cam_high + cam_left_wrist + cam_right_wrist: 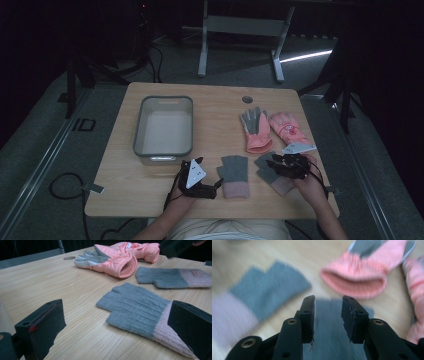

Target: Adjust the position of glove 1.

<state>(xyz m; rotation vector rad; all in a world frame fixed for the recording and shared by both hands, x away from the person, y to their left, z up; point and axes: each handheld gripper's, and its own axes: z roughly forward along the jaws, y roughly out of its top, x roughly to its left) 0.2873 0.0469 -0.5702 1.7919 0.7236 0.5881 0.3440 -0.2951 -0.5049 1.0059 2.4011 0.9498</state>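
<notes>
Two grey knit fingerless gloves with pink cuffs lie near the table's front edge: one point(234, 173) in the middle, the other point(266, 170) just right of it. Two padded pink gloves point(257, 131) point(287, 129) lie behind them. My left gripper point(216, 185) rests low beside the middle grey glove point(136, 308), jaws wide open with its pink cuff by the right jaw. My right gripper point(270, 161) hovers over the other grey glove point(332, 335), and in the right gripper view this gripper point(328, 300) is open with nothing between the pads. A pink glove's cuff point(354, 280) lies just ahead.
A grey rectangular bin point(164, 127) stands empty at the back left of the wooden table point(215, 107). A round cable hole point(247, 99) sits near the far edge. A desk frame point(240, 30) stands on the floor beyond.
</notes>
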